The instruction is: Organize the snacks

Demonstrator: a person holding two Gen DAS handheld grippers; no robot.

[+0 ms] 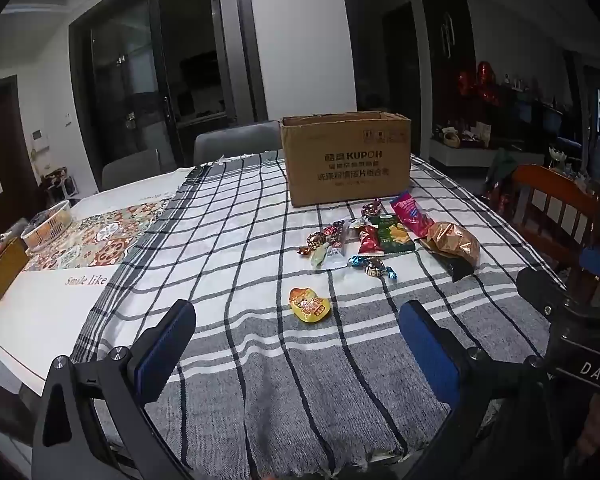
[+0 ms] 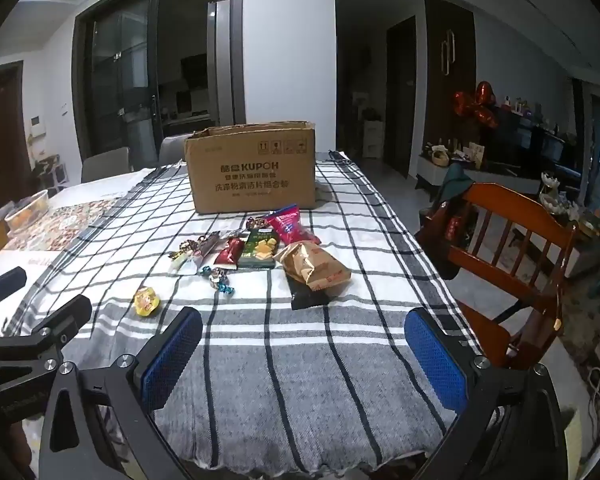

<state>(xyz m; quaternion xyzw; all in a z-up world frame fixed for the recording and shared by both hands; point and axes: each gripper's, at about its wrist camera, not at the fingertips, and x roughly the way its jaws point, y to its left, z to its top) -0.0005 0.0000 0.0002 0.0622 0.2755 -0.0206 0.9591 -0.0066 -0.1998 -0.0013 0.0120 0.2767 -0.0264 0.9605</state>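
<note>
Several snacks lie on a checked tablecloth (image 1: 228, 240) in front of an open cardboard box (image 1: 346, 160) (image 2: 254, 170). A yellow packet (image 1: 310, 305) (image 2: 146, 300) lies alone, nearest to me. Behind it are wrapped candies (image 1: 374, 266) (image 2: 218, 276), a green packet (image 1: 394, 234) (image 2: 262, 250), a pink bag (image 1: 412, 214) (image 2: 290, 224) and a gold-brown bag (image 1: 454, 242) (image 2: 314, 266). My left gripper (image 1: 298, 324) is open and empty, short of the yellow packet. My right gripper (image 2: 304, 332) is open and empty, short of the gold-brown bag.
A wooden chair (image 2: 512, 248) stands at the table's right edge. At the left are a patterned mat (image 1: 100, 236), a white basket (image 1: 48, 224) and a tissue box (image 1: 0, 268). Grey chairs (image 1: 236, 140) stand behind the table.
</note>
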